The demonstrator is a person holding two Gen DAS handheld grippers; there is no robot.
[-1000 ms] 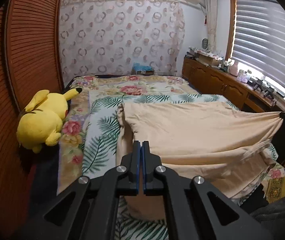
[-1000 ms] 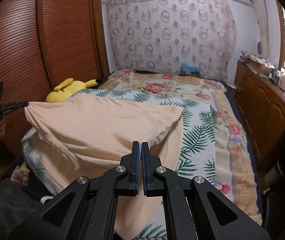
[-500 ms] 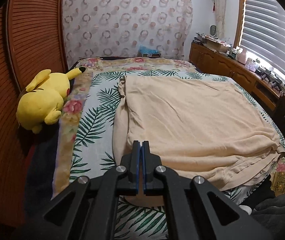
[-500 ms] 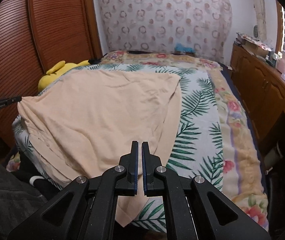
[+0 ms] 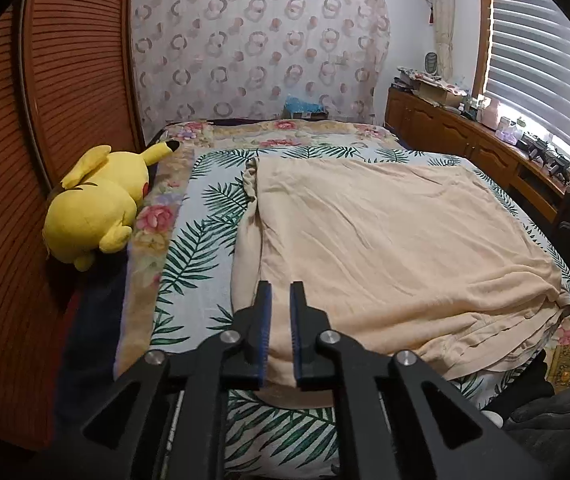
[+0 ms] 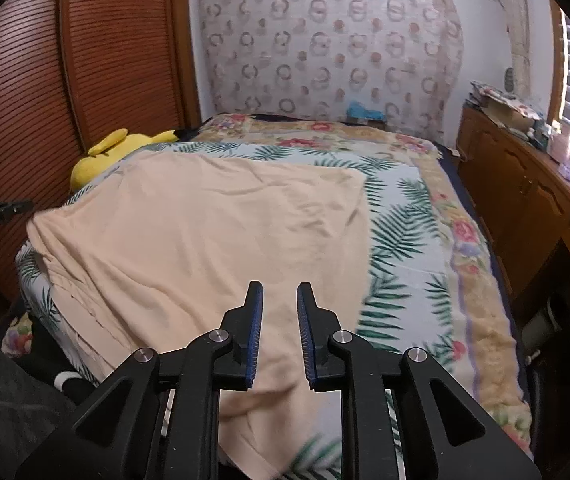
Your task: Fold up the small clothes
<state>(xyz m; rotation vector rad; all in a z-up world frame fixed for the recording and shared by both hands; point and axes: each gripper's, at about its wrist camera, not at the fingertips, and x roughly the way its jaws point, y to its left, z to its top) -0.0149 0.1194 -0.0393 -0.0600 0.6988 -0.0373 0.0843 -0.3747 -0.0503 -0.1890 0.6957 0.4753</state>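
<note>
A yellow plush toy [image 5: 97,204] lies at the edge of the bed [image 5: 205,216] beside the slatted wooden wardrobe [image 5: 9,184]; a patterned curtain [image 5: 261,52] hangs behind, and a cluttered wooden sideboard [image 5: 481,148] runs under the window blinds [image 5: 541,56]

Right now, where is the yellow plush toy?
In the left wrist view, the yellow plush toy lies at the bed's left edge against the wooden wardrobe door, apart from the peach garment.
</note>
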